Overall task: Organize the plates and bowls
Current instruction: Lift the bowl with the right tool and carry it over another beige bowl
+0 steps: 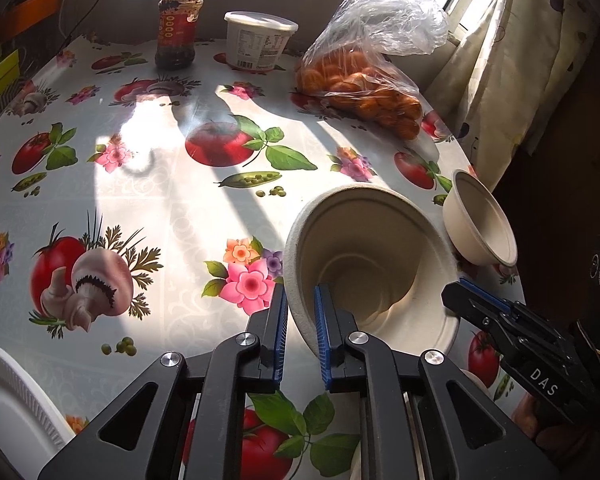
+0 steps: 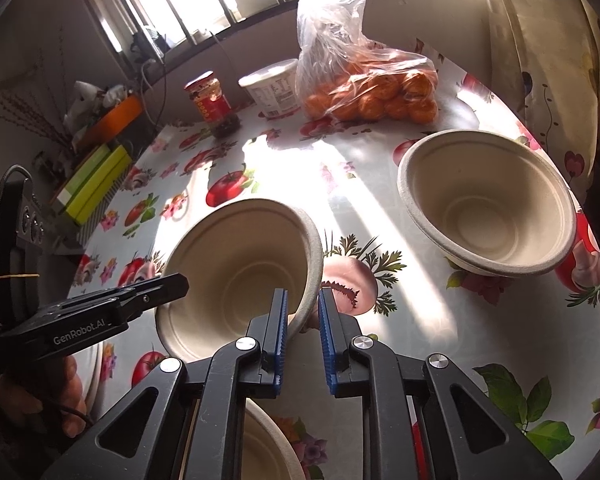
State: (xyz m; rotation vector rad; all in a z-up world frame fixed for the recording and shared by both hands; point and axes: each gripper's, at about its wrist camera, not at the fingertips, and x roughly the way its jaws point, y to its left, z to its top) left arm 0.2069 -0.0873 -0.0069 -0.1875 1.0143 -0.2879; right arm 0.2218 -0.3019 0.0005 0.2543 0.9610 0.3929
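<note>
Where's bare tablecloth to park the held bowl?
Widest free patch: the sunlit middle of the table, bordered by the jar and tub at the back and the held bowl in front. Crowded on the right: second bowl, orange bag. White plate takes the near-left corner.

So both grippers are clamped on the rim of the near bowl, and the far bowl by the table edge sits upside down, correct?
Not quite. The far bowl is not upside down. It stands upright with its open side up, as the right wrist view shows. The rest holds: the left gripper and the right gripper are both clamped on the rim of the near bowl.
</note>
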